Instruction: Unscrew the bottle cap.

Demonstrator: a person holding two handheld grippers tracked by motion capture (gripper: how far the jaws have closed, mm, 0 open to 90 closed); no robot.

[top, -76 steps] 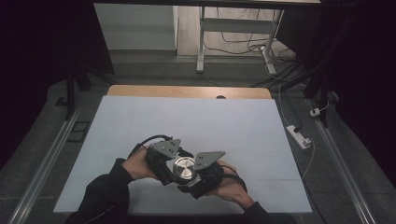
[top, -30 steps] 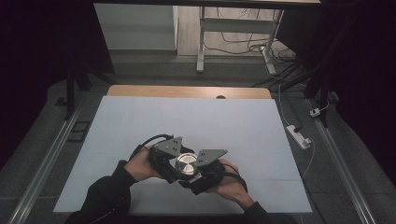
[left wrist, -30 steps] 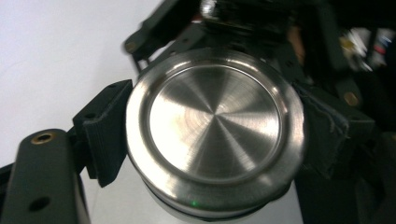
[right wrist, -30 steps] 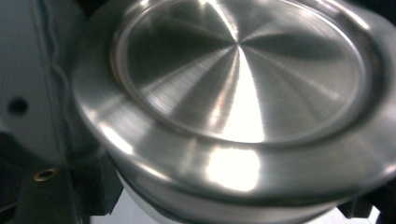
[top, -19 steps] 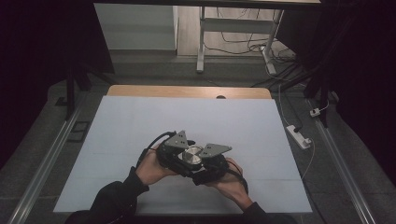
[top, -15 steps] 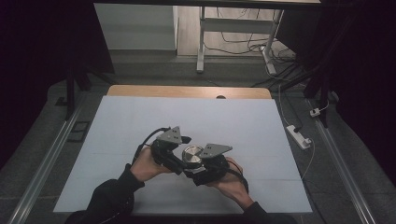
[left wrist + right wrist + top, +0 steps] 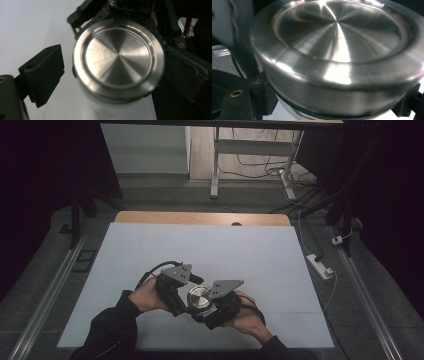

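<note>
Well, on the left side my left gripper (image 7: 176, 294) stood with its jaws open; they had just been opening, and the steel lid (image 7: 118, 56) sat between them without being pressed. My left jaw was clearly apart from the rim, with bare white table (image 7: 250, 250) showing in the gap. My right jaw was close beside the rim, and I could not tell if it touched.

On the right side my right gripper (image 7: 210, 312) was closed firmly on the white jar (image 7: 112, 110), just under the lid, so the jar stood upright between those jaws, near the table's close edge.

The step, as I judged it, was to take the lid anew for another turn. To do it well I needed to put both left pads level on the lid's side wall, opposite each other, then close before turning. The right grip had to hold low and steady, or the jar would spin with the lid.

The lid was round, of brushed metal, with fine circular marks, a shallow sunken centre and a raised rim. It looked smooth and slippery.
</note>
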